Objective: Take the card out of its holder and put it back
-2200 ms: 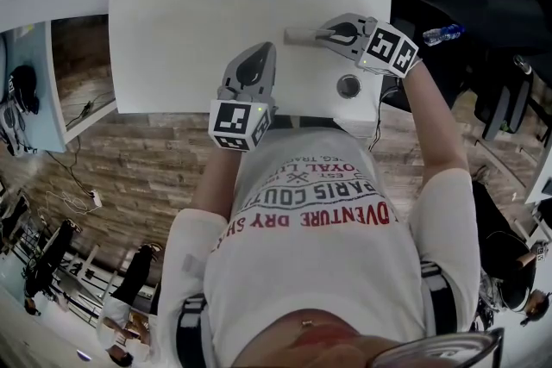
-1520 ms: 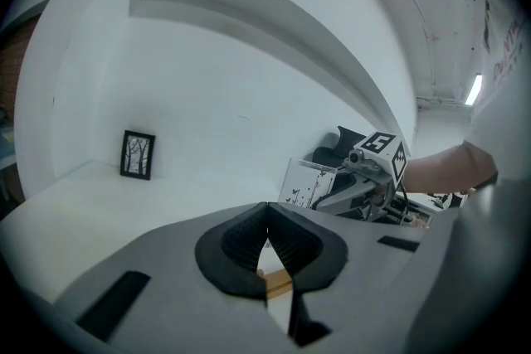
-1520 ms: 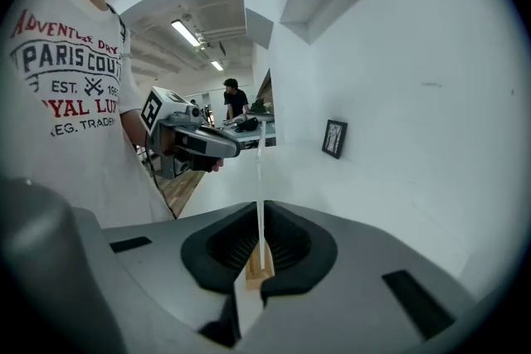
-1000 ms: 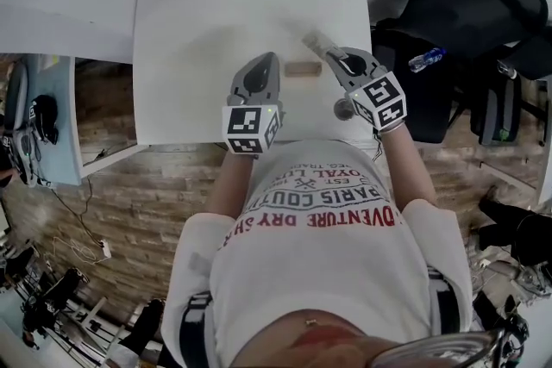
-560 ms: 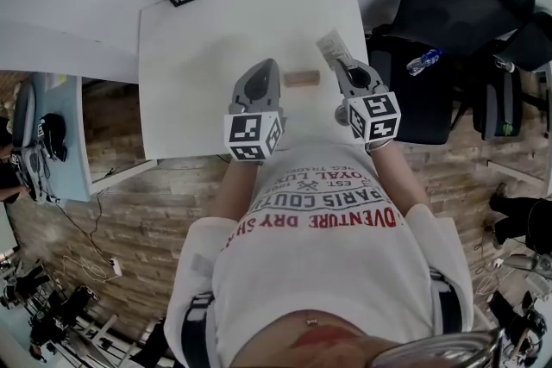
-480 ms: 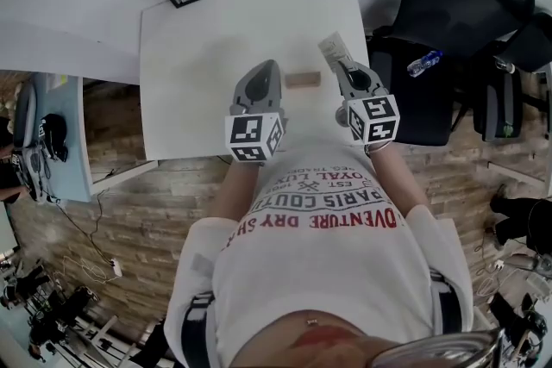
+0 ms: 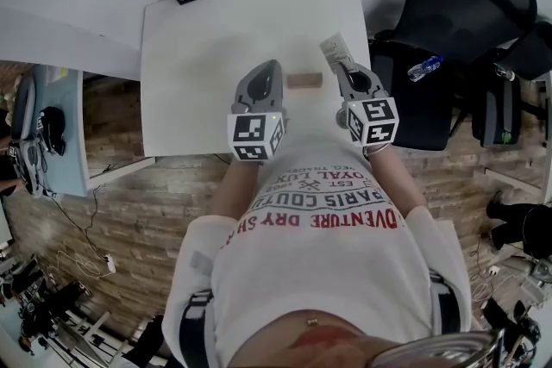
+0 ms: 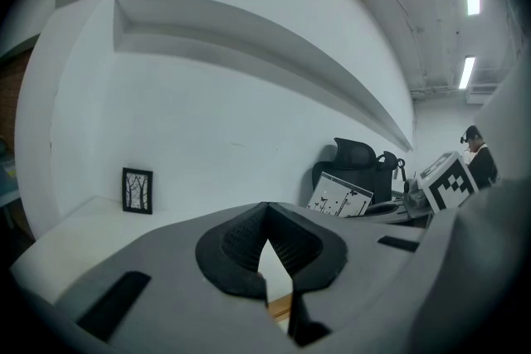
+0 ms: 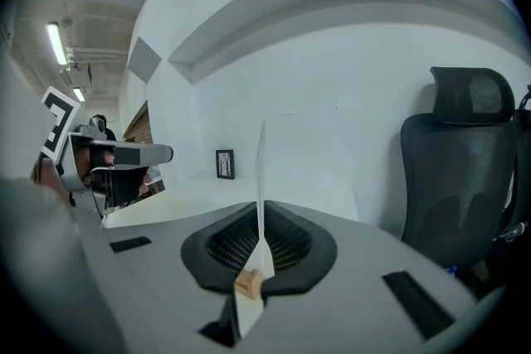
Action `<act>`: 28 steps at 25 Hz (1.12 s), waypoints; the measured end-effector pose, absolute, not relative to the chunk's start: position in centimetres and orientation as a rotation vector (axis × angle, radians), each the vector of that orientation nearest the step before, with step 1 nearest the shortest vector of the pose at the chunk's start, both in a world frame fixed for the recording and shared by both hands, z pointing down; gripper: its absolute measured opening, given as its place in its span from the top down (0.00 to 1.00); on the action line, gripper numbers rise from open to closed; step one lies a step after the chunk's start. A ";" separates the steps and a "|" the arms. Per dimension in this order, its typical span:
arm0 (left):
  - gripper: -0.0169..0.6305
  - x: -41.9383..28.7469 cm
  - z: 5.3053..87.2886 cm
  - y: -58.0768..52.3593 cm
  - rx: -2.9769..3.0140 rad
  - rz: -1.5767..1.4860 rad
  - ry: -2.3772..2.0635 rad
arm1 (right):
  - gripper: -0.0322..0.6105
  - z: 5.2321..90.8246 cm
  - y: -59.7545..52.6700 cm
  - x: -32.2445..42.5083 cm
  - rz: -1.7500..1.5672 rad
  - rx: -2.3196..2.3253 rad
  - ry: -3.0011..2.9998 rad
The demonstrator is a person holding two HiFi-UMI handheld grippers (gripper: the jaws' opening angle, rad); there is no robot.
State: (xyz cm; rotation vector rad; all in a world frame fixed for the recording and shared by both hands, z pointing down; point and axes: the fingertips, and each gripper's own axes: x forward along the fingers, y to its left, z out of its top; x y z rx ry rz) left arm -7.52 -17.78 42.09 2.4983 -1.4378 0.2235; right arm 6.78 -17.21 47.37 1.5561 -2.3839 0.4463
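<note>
Holding the left gripper (image 7: 269, 67) low over the near half of the white table (image 7: 198, 39), pointing away from the body and slightly downward. Showing jaws closed tip to tip, with nothing gripped. Sighting a strip of the wooden holder (image 7: 304, 80) through the gap beneath those tips.

Locating the holder flat on the table between the two tools: just right of the left gripper's tips and just left of the right gripper's tips, near both. Lying with its long axis running left to right in the head view, crosswise to both tools. Standing without a card, so judging removal as done and the return as pending.

Clamping the card (image 7: 331, 50) in the right gripper (image 7: 343, 69), with jaws drawn nearly together flat against its two faces. Projecting upward and forward past the tips, appearing as a thin upright line in the right gripper view and face-on, print visible, in the left gripper view. Carrying the card clear of the table, right of the holder and slightly beyond it, not touching it.

Pointing the right gripper away from the body and moderately downward. Calling, by estimate, for a short leftward shift plus a turn bringing the card's lower edge parallel to the holder's long axis. Reading the slot itself not being possible at this size.
</note>
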 end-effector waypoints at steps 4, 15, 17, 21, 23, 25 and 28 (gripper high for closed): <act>0.94 -7.9 42.0 -17.8 2.477 0.196 -1.448 | 0.89 47.4 -17.2 6.7 0.449 1.548 -2.391; 0.94 -7.4 42.1 -18.0 2.469 0.197 -1.446 | 0.89 47.6 -17.0 7.3 0.463 1.527 -2.398; 0.94 -7.3 42.2 -18.1 2.469 0.203 -1.444 | 0.89 47.8 -17.0 7.4 0.466 1.509 -2.405; 0.94 -6.9 42.5 -18.0 2.460 0.210 -1.438 | 0.89 48.2 -17.1 7.4 0.453 1.439 -2.430; 0.94 -6.8 42.7 -17.9 2.454 0.214 -1.435 | 0.89 48.3 -17.3 7.0 0.427 1.372 -2.457; 0.94 -6.9 42.9 -17.8 2.448 0.213 -1.431 | 0.89 48.3 -17.6 6.2 0.392 1.256 -2.505; 0.94 -7.2 43.4 -17.7 2.436 0.214 -1.429 | 0.89 48.4 -18.1 4.9 0.309 1.051 -2.552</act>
